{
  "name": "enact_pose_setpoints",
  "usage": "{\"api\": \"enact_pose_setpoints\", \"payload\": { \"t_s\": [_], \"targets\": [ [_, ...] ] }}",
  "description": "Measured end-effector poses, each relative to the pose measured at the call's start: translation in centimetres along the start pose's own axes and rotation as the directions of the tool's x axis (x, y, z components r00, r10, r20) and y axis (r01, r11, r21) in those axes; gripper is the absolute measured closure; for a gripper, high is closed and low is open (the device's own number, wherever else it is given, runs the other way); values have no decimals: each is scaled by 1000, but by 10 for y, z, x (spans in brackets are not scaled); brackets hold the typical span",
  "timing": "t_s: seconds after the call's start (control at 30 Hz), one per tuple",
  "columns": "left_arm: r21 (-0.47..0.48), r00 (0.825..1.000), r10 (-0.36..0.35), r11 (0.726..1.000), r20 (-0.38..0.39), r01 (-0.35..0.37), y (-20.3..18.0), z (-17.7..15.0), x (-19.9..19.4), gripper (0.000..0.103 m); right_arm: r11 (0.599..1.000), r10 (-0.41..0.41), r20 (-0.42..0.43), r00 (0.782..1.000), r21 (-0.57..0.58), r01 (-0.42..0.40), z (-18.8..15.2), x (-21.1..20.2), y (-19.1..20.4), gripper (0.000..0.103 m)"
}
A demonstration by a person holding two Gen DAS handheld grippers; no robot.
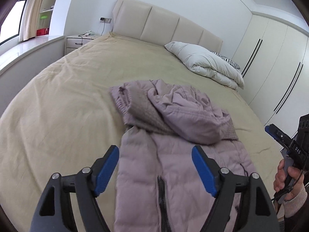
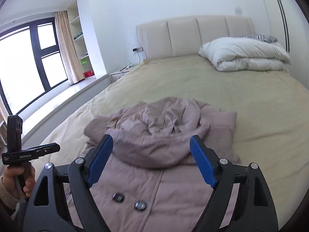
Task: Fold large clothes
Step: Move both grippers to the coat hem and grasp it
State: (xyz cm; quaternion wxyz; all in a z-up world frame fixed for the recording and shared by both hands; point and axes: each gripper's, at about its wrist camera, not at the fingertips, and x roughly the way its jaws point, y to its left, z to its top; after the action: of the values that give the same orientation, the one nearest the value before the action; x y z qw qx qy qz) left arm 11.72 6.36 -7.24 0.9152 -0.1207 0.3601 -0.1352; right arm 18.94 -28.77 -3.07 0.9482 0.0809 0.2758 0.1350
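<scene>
1. The jacket lies on the bed, hood and upper part folded down over its body.
2. Left gripper and right gripper hover above it, fingers released, grasping nothing.
3. Probably midway; further folds remain.

The left gripper stands wide open above a mauve puffer jacket, nothing between its blue pads. The jacket lies on the tan bed, its hood bunched toward 12 o'clock. A white duvet sits at 2 o'clock. At 3 o'clock, a hand holds the right gripper.
</scene>
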Motion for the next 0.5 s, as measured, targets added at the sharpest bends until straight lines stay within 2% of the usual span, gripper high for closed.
{"api": "enact_pose_setpoints", "payload": {
  "t_s": [0.07, 0.13, 0.23, 0.3, 0.4, 0.5],
  "targets": [
    [14, 1000, 27, 1000, -17, -26, 10, -19, -34, 23, 998, 42, -62, 997, 49, -39, -23, -33, -8, 21],
    [18, 998, 19, 1000, -65, -18, 21, -39, -61, 23, 997, 54, -116, 992, 65, -46, -52, -66, -15, 21],
    [44, 986, 37, 999, -164, -31, 29, -67, -84, 23, 998, 17, -188, 982, 62, -5, -89, -108, -30, 21],
    [41, 975, 35, 999, -218, -26, 30, -93, -93, 22, 993, 14, -222, 975, 116, 12, -116, -131, -48, 21],
    [-36, 947, -54, 998, -318, 45, 29, -136, -88, 22, 977, -9, -257, 966, 204, 64, -150, -161, -75, 21],
    [-96, 916, -61, 995, -396, 25, 30, -171, -79, 22, 950, -10, -291, 957, 297, 101, -183, -184, -101, 21]
  ]
}}
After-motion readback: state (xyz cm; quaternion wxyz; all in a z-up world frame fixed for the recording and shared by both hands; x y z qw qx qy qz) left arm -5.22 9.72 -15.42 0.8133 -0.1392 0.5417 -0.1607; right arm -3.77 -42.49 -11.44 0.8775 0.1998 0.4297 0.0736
